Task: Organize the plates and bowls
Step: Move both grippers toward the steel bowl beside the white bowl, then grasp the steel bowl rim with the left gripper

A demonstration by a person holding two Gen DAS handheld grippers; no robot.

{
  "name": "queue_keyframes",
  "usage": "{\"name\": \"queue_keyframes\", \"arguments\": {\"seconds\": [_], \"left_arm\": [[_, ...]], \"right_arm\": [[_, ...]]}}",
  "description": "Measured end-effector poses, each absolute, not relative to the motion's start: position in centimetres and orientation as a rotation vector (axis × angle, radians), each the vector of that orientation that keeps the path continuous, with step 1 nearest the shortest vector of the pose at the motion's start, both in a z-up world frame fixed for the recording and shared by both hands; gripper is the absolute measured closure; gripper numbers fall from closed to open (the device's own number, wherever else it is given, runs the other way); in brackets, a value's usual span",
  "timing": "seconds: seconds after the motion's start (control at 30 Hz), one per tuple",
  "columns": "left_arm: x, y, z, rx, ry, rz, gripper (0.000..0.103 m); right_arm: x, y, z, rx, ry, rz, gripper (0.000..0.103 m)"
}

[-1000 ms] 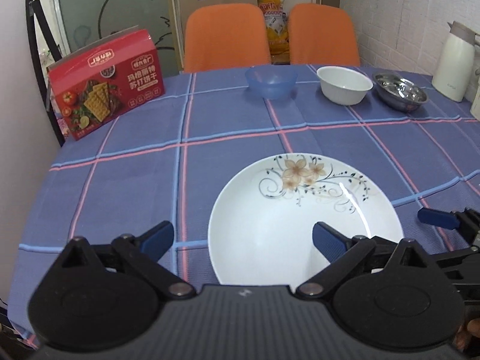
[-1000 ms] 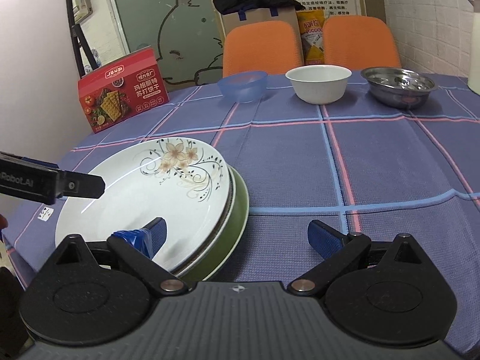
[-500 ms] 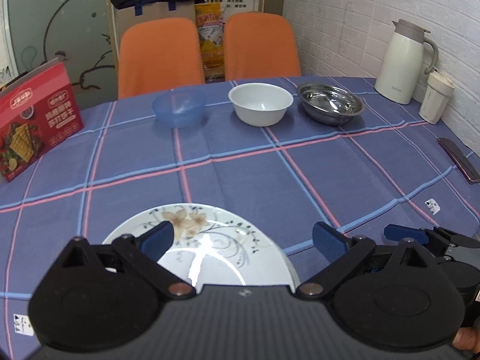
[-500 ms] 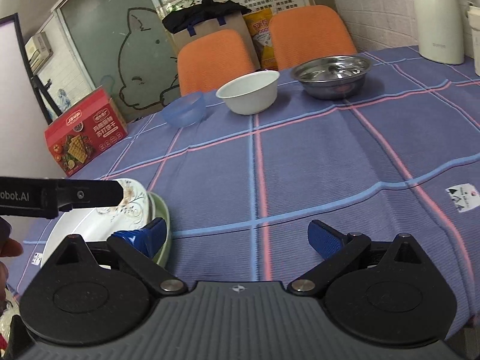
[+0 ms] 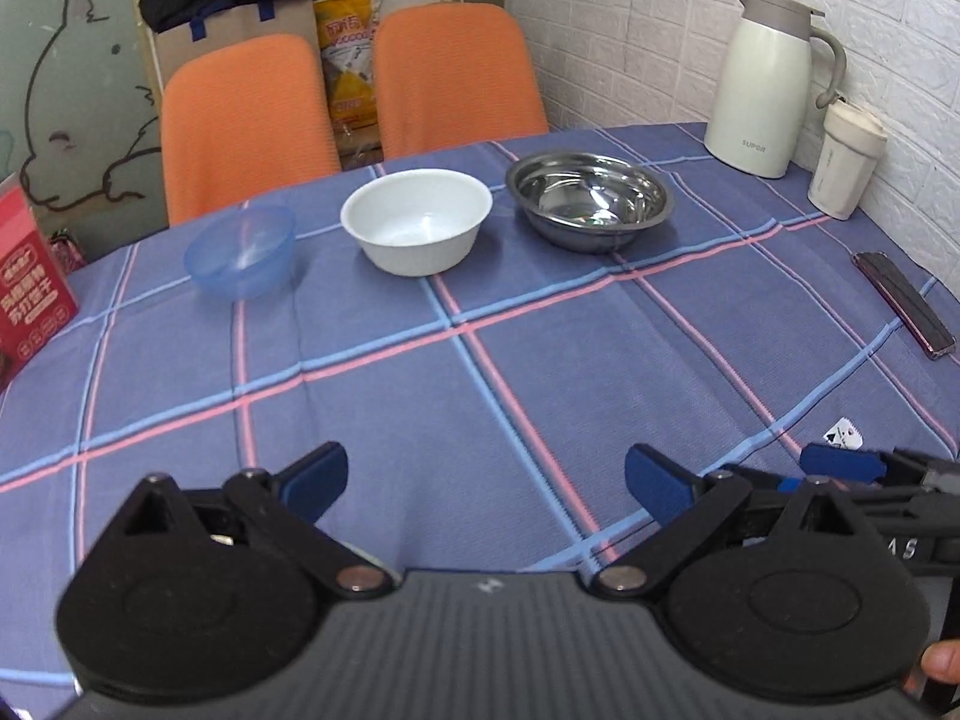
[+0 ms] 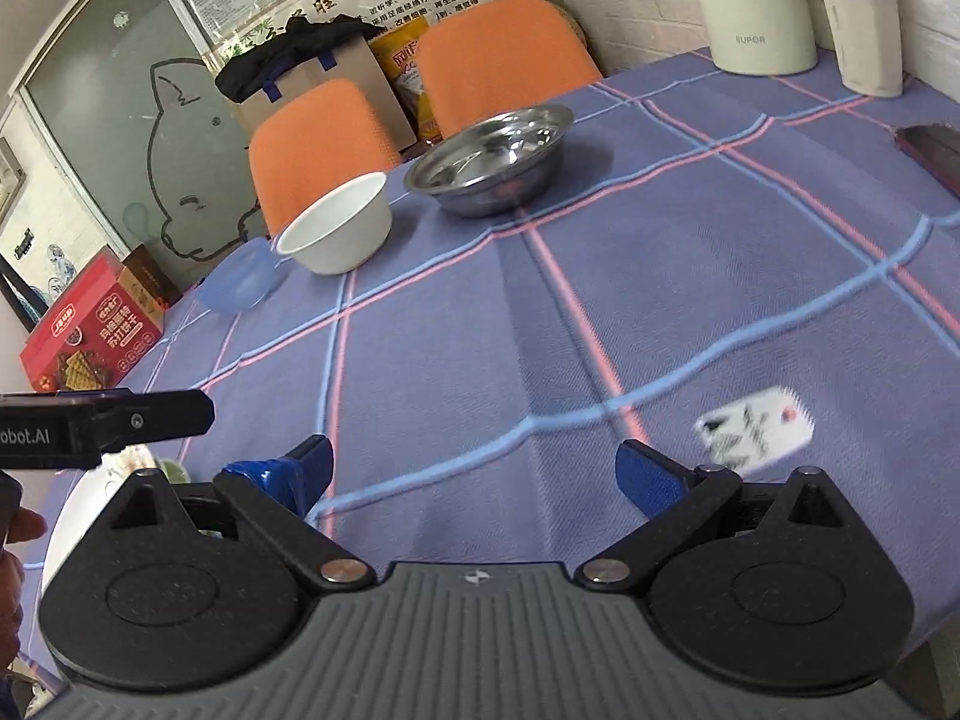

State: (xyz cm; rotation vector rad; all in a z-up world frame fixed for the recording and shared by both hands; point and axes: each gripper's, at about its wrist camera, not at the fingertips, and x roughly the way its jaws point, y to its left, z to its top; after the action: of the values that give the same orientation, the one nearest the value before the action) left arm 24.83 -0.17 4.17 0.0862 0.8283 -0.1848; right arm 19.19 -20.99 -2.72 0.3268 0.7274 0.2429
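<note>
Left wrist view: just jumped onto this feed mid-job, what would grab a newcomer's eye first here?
Three bowls in a row across the far side of the checked tablecloth: a blue bowl on the left, a white bowl in the middle, a steel bowl on the right. Behind them stand two orange chairs, and a cream jug sits in the far right corner. Both hand-held grippers, left and right, are open and empty.

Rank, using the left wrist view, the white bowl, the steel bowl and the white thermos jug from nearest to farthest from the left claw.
1. White bowl: straight ahead of the left claw, a little left of centre.
2. Steel bowl: beyond it, to the right.
3. White thermos jug: farthest, in the far right corner by the brick wall.
</note>
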Motion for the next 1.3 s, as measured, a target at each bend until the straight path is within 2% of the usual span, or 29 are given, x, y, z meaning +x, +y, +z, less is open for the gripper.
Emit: {"name": "queue_keyframes", "arguments": {"seconds": [0.27, 0.6, 0.83, 1.17, 1.23, 1.3], "left_arm": [[30.1, -1.2, 4.4, 0.113, 0.862, -0.213, 0.005], [44.1, -2.6, 7.1, -0.097, 0.820, -0.357, 0.005], [51.3, -6.2, 4.6, -0.083, 0.859, -0.398, 0.005], [54.9, -8.4, 0.4, 0.028, 0.903, -0.375, 0.007], [55.0, -8.5, -0.2, 0.040, 0.914, -0.378, 0.011], [55.2, -8.7, -0.7, 0.044, 0.935, -0.395, 0.026]], "right_arm": [[25.4, -22.5, 0.4, 0.174, 0.633, 0.208, 0.015], [36.0, -23.3, 0.4, 0.110, 0.644, 0.159, 0.015], [39.8, -23.2, -0.9, 0.082, 0.699, 0.140, 0.015], [42.5, -22.4, -3.0, 0.060, 0.742, 0.159, 0.014], [42.4, -22.0, -3.2, 0.022, 0.724, 0.152, 0.015], [42.3, -21.5, -3.4, -0.022, 0.717, 0.146, 0.014]]}}
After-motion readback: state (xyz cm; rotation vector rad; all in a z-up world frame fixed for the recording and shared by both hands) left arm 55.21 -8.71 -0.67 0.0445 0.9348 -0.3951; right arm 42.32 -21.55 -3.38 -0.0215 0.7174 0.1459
